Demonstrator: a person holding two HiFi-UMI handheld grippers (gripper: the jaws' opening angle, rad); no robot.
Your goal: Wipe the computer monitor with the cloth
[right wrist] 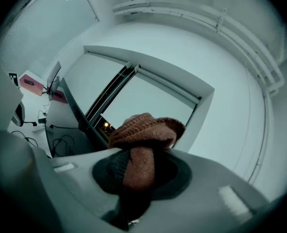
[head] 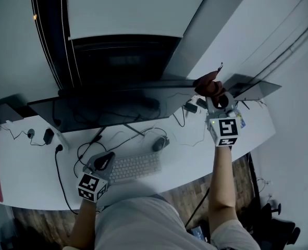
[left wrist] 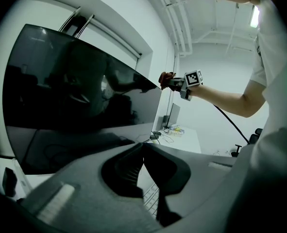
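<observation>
1. Right claw (head: 216,99): jaws clamped on the brown knitted cloth (right wrist: 143,135), which is bunched at the upper right corner of the monitor (left wrist: 75,86) (touching it, as far as I can tell).
2. Left claw (head: 102,163): jaws closed on nothing, held low over the keyboard (head: 135,166).
3. Step, by my judgement: the wipe is starting at that corner. The next move calls for a leftward sweep across the dark screen with the cloth pressed flat.
4. Surrounds: mouse (head: 159,144), cables (head: 86,147), and a laptop (head: 250,87) beside the corner. None of them blocks the screen.
</observation>
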